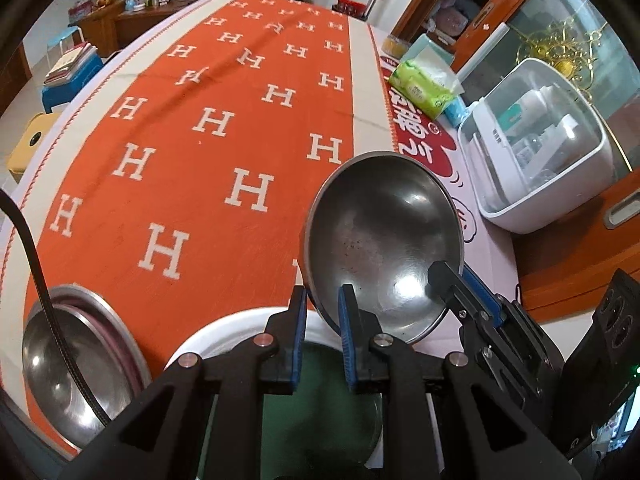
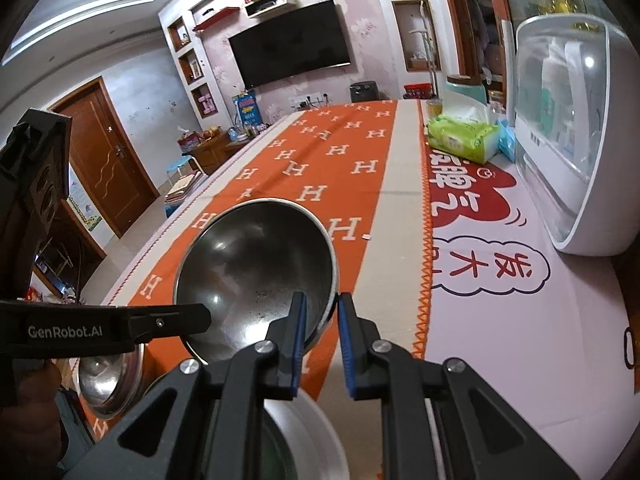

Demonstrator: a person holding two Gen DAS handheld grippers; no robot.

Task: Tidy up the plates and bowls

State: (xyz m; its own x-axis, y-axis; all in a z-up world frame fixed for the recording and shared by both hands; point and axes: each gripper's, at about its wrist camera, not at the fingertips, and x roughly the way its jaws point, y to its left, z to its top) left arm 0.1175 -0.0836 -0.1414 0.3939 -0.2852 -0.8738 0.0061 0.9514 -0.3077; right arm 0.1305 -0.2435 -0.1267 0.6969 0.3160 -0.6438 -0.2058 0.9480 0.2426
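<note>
Shiny, speckled steel bowl (image 1: pixel 384 240), perhaps dirty.

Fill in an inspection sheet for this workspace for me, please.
Surface: orange cloth covers the table.
Job's things: tilted steel bowl over white plate; second bowl at left.
Clutter: tissue pack, white box.
Grippers: left hand-held gripper and right hand-held gripper straddle the steel bowl's rim; grip unclear.
Cables: black cable crosses second bowl.
Surroundings: TV, door.
</note>
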